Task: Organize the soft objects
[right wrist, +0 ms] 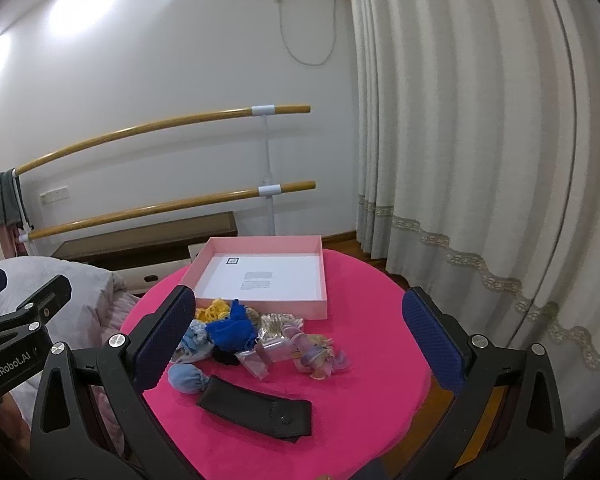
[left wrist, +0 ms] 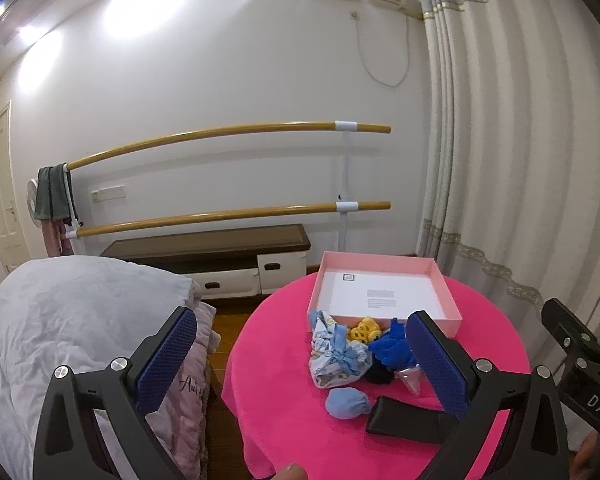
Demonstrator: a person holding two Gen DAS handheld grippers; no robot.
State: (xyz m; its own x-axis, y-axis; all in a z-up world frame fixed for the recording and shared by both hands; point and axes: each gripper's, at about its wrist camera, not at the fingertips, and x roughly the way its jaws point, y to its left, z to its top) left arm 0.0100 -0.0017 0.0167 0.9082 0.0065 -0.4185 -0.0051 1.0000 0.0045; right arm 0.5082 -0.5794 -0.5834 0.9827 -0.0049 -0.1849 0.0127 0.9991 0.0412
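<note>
Two grippers hover above the near edge of a round bench [right wrist: 360, 400] draped in bright pink cloth, each with its fingers spread wide and holding nothing. The soft objects lie in a loose heap at the bench centre, ahead of and below both grippers: a printed blue-and-white cloth [left wrist: 336, 356], a yellow knit piece [left wrist: 365, 329], a blue knit piece [right wrist: 232, 330], a pale blue pouch [right wrist: 188, 377] and a lilac ruffled piece [right wrist: 320, 356]. A black case [right wrist: 256, 410] lies nearest the viewer, its long axis running left to right across the approach. Just behind the heap stands an open pink box [right wrist: 300, 308], empty but for a white printed sheet. The heap falls between the fingers of the left gripper [left wrist: 300, 364] and toward the left finger of the right gripper [right wrist: 300, 344], so the left gripper appears marginally better aligned, while the lilac piece sits nearer the right. Surroundings: a bed [left wrist: 80, 320] left of the bench, two wooden wall bars [left wrist: 220, 216], a low cabinet [left wrist: 220, 248], curtains [right wrist: 480, 140] at right, wooden floor.
</note>
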